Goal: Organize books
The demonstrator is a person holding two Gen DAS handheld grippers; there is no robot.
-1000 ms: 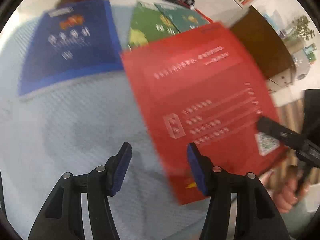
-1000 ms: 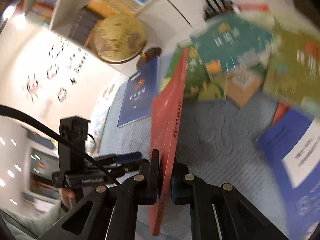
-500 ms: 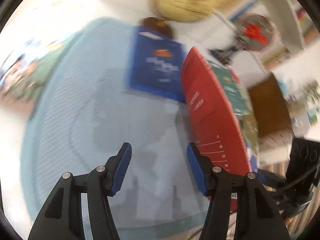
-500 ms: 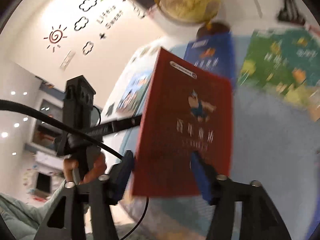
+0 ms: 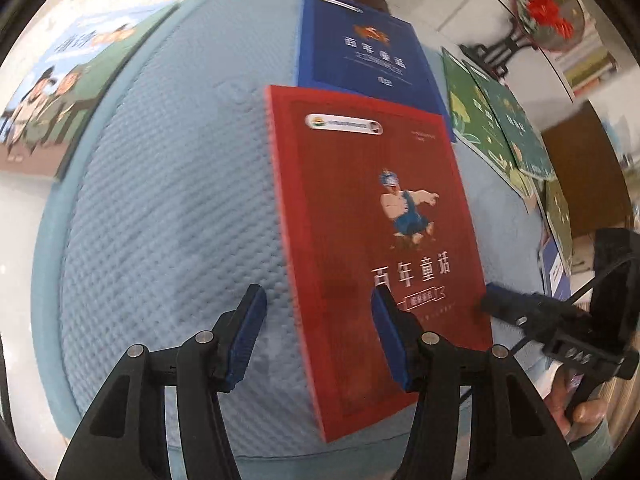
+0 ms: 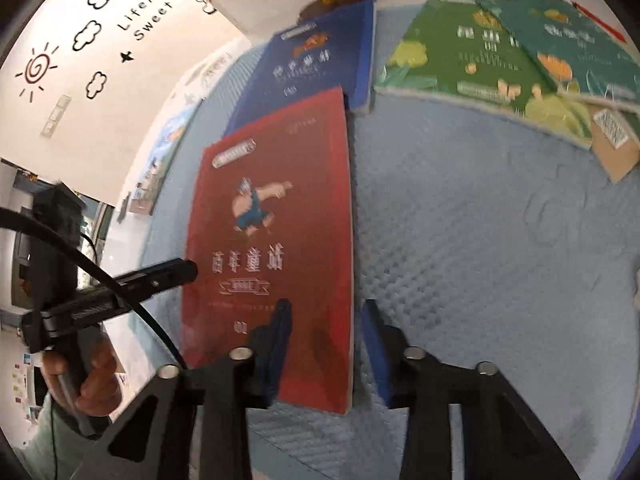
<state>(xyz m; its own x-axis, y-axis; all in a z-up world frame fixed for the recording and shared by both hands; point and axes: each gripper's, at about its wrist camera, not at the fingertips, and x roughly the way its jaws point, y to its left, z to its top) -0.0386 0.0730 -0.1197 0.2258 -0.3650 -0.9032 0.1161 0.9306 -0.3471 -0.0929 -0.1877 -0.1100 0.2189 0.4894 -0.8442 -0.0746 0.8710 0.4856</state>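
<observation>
Ahead of both pairs of jaws spreads a quilted blue mat (image 5: 168, 184) on the table, carrying the books. Largest on it beyond the jaws are the green picture books (image 6: 472, 56), fanned loosely, and the dark blue book (image 5: 360, 48) lying flat. The red book (image 5: 372, 240) lies face up, its far end overlapping the blue book's near edge, its near end between the two grippers. The left gripper (image 5: 320, 336) hangs released, its right pad over the red cover, gripping nothing. The right gripper (image 6: 324, 344) straddles the book's right edge; its jaws have just been closing, yet the pads look apart from it, so I read it as let go. To finish well, square the red book onto the blue one, nudging edges level rather than pinching the cover.
</observation>
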